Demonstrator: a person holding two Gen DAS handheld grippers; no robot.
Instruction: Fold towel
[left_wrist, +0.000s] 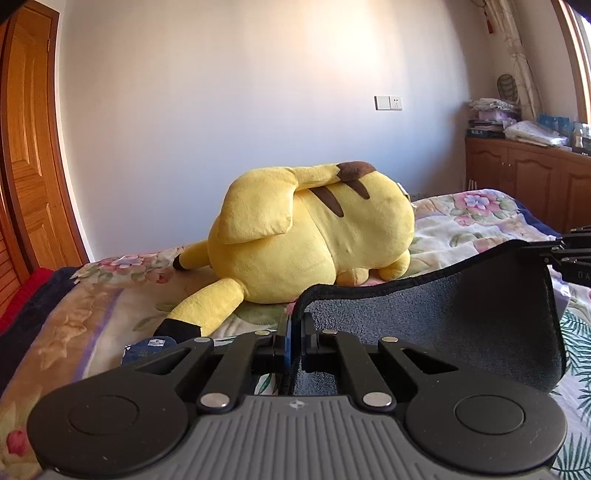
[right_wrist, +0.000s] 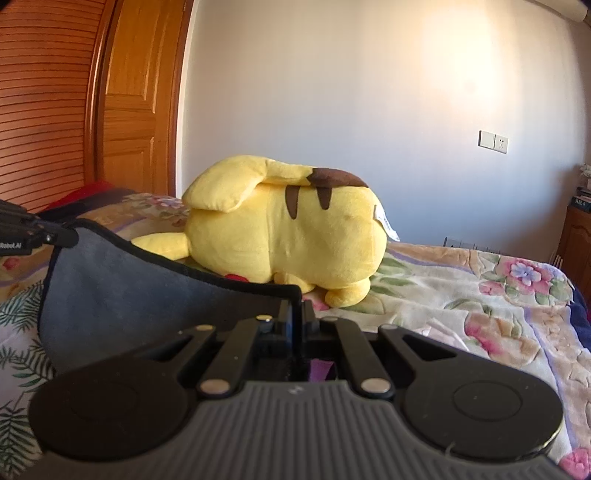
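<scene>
A grey-blue towel with a dark hem hangs lifted above the bed, stretched between both grippers. My left gripper is shut on its left corner, the hem pinched between the pads. In the right wrist view the same towel spreads leftward from my right gripper, which is shut on the other corner. The right gripper shows at the right edge of the left wrist view, and the left gripper at the left edge of the right wrist view. The towel's lower part sags out of sight behind the gripper bodies.
A big yellow plush toy lies on the floral bedspread just beyond the towel. A wooden door stands at left, a wooden cabinet with piled items at right. A small dark blue object lies near the left gripper.
</scene>
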